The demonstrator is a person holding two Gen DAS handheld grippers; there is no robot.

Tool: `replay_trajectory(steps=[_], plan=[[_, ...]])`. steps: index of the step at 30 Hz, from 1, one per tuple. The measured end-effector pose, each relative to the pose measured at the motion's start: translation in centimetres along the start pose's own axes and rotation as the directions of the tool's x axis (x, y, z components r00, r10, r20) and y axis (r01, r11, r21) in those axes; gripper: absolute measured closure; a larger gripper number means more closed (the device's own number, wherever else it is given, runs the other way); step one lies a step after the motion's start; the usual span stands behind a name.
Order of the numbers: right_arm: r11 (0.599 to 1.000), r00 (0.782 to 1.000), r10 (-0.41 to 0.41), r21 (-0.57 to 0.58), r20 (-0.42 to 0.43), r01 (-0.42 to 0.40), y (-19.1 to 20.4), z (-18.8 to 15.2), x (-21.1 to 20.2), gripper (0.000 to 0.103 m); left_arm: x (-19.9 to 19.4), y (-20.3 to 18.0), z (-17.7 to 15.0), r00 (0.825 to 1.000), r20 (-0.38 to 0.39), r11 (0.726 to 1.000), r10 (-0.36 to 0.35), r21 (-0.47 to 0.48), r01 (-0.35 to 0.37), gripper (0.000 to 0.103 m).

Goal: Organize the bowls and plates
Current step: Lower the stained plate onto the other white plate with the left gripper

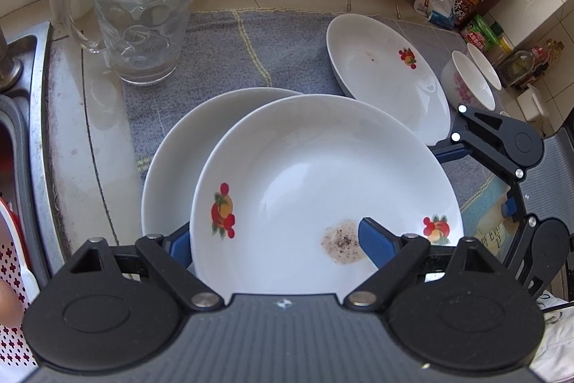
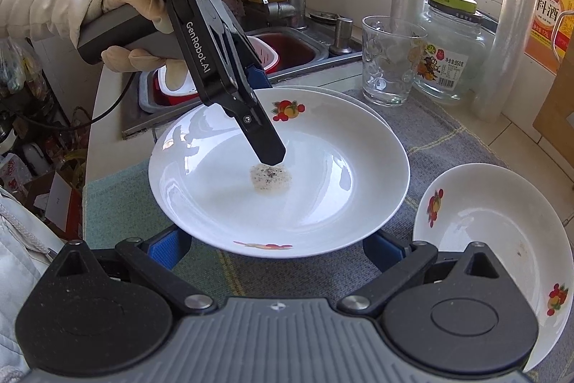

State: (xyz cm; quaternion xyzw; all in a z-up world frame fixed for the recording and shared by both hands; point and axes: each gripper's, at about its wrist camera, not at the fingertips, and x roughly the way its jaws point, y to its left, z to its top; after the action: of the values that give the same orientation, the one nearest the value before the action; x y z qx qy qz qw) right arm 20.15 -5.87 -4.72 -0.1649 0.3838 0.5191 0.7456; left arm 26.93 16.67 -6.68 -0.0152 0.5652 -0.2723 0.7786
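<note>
Left gripper (image 1: 276, 239) clamped on the near rim of the stained plate (image 1: 323, 174), centre of the left wrist view: one blue pad on the inner face beside the brown speckled stain (image 1: 342, 241), the other behind the rim at lower left. This plate sits over a second white plate (image 1: 172, 160) on the grey towel (image 1: 251, 42), seemingly tilted on it; contact cannot be confirmed. Third fruit-print plate (image 1: 384, 74) lies upper right, near two small bowls (image 1: 470, 78) at the right edge. Right gripper (image 2: 280, 250), in the right wrist view, has jaws apart, pads low on either side of the stained plate's near edge, not pressing on it. A glass mug (image 2: 389, 60) stands upper right. Step in hand, as I judge it: stacking the stained plate onto the lower one. Next move calls for squaring it down flat, releasing, then fetching the third plate. Risk: slip on glazed rim.
</note>
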Motion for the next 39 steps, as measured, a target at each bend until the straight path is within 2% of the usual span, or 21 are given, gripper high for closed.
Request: replay_trajectory(steps=[10,20,33,39], plan=[[1.000,1.000,0.017,-0.022,0.023,-0.017,-0.6,-0.2,-0.4,0.000,0.2,-0.2,0.3,0.997,-0.036,0.998,0.070,-0.001,-0.070,0.013],[0.998,0.998,0.048,-0.041,0.029,-0.047,-1.2,-0.3,-0.4,0.000,-0.5,-0.2,-0.1,0.995,-0.059,0.995,0.080,-0.057,-0.084,0.013],[0.997,0.997,0.060,-0.059,0.038,-0.058,-1.3,0.0,-0.2,0.000,-2.4,0.2,-1.2,0.998,-0.018,0.984,0.061,-0.166,-0.063,0.012],[0.996,0.998,0.051,-0.072,0.047,-0.048,-1.0,0.0,-0.6,0.000,-2.8,0.0,-1.4,0.996,-0.009,0.980,0.086,-0.179,-0.087,0.011]])
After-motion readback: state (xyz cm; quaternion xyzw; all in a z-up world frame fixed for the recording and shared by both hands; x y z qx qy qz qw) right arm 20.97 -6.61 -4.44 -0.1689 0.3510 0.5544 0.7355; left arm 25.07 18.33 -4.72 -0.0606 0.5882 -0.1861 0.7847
